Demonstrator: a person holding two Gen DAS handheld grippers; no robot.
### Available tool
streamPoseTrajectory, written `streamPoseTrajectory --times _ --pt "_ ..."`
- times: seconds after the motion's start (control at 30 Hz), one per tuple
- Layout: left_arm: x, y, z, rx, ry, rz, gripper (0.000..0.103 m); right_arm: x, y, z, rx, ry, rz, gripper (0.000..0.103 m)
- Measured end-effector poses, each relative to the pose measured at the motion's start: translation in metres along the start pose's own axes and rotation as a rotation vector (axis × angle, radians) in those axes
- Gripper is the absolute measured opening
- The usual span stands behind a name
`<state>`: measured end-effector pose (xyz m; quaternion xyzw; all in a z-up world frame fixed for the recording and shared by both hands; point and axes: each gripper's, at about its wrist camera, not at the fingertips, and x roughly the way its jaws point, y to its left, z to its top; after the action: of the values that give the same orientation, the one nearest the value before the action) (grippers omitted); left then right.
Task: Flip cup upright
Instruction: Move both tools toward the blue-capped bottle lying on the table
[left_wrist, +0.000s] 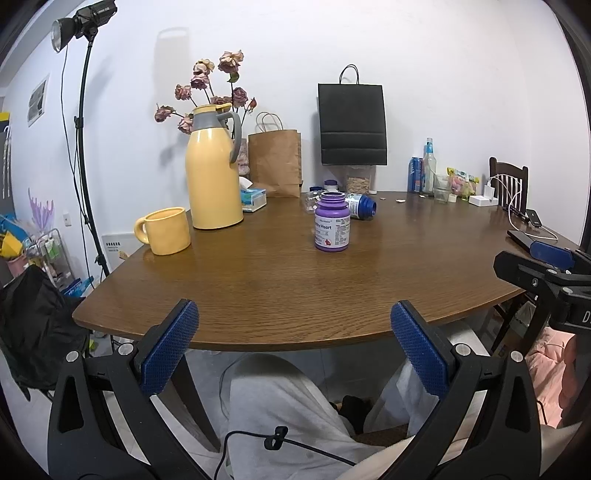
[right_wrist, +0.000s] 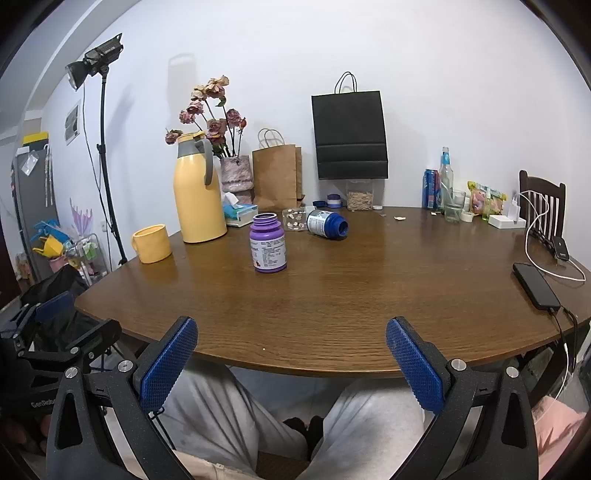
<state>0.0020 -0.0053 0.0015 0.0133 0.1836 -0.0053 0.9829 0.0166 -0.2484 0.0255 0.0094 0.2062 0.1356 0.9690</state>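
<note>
A yellow mug (left_wrist: 166, 230) (right_wrist: 151, 243) stands on end at the far left of the wooden table (left_wrist: 295, 295) (right_wrist: 332, 314), handle to the left, beside a tall yellow thermos jug (left_wrist: 212, 170) (right_wrist: 197, 192). From this low angle I cannot tell whether its top face is the mouth or the base. My left gripper (left_wrist: 295, 350) is open at the table's near edge, nothing between its blue pads (left_wrist: 168, 350). My right gripper (right_wrist: 291, 358) is open too, just short of the near edge, and empty. Both are far from the mug.
A purple pill bottle (left_wrist: 331, 227) (right_wrist: 268, 243) stands mid-table; a blue-capped bottle (left_wrist: 360, 206) (right_wrist: 327, 223) lies behind it. Paper bags, a tissue box, flowers, drinks and a glass line the back. A phone (right_wrist: 535, 286) with cables lies at right. A person's knees are under the table.
</note>
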Motion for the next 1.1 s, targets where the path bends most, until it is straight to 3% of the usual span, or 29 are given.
streamPoseTrajectory --times 0.6,0.67,0.9,1.1 --pt "0.005 -0.002 0.000 -0.002 0.010 -0.003 0.103 0.007 -0.005 0.002 0.013 0.015 0.002 0.103" --pt "0.008 0.000 0.007 -0.010 -0.001 0.007 0.103 0.010 -0.007 0.002 0.023 0.019 0.005 0.103" --pt "0.031 0.004 0.050 -0.016 -0.030 -0.074 0.103 0.025 -0.029 0.021 0.036 -0.020 -0.021 0.103" --pt "0.065 -0.002 0.092 -0.043 -0.086 -0.135 0.103 0.059 -0.052 0.056 0.001 -0.028 -0.050 0.103"
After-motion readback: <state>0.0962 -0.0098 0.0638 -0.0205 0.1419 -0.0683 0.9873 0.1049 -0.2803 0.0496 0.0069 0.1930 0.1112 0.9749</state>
